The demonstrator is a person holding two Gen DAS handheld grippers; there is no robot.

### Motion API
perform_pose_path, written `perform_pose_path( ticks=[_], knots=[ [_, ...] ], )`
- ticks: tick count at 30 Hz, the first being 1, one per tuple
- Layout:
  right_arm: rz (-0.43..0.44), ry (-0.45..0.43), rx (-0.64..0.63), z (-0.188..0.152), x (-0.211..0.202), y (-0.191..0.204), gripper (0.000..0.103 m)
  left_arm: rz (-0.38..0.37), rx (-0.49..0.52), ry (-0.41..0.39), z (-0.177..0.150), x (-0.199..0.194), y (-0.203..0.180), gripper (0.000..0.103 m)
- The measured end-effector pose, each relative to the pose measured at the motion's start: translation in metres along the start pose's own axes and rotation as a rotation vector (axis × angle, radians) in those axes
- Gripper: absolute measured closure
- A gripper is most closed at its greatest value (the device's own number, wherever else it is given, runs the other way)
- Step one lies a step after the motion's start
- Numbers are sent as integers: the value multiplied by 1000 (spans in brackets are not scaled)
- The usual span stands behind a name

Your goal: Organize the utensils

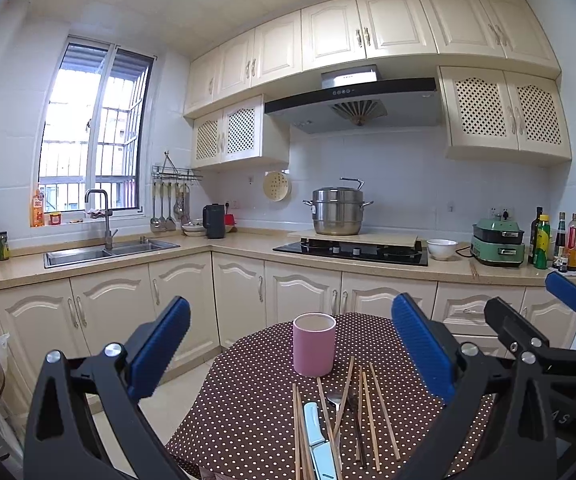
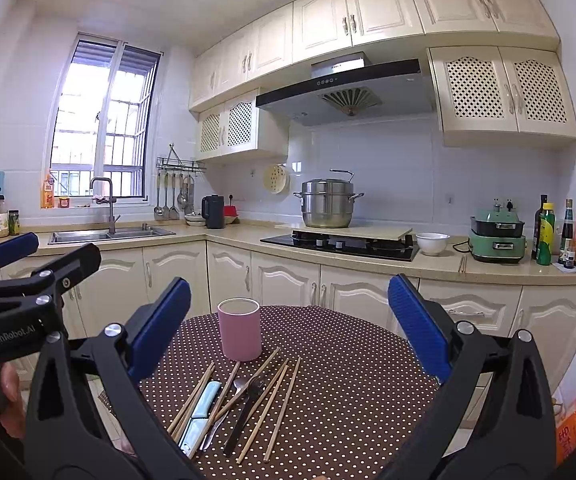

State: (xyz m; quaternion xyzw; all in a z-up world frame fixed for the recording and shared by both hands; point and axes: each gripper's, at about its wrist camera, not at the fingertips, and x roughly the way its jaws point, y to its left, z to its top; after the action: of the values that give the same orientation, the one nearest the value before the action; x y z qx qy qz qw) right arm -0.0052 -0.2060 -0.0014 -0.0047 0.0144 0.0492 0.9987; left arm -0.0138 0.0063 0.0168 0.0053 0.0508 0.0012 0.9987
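— Hovering over the table (image 2: 348,360), we have both grippers spread wide, left gripper (image 1: 290,350) and right gripper (image 2: 288,328), gripping nothing?

— Yes. Nearest us lie the chopsticks (image 2: 282,408), a pale blue knife (image 2: 202,410), a spoon (image 2: 240,386) and a dark fork (image 2: 250,396), loosely overlapping.

— And beyond them?

— We see the pink cup (image 2: 240,330) upright just behind, touching none that we can tell.

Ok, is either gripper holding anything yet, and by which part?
Nothing is held. The left gripper and right gripper both have open jaws above the utensils.
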Motion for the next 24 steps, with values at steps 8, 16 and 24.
perform_pose_path(
  ticks=[8,16,24],
  knots=[
    [2,12,7,-2,7,1,6,2,5,11,1,8,1,4],
    [8,27,18,-4,19,8,6,9,5,27,0,22,4,4],
    [15,48,22,-6,32,13,6,14,5,49,-3,36,10,4]
  ],
)
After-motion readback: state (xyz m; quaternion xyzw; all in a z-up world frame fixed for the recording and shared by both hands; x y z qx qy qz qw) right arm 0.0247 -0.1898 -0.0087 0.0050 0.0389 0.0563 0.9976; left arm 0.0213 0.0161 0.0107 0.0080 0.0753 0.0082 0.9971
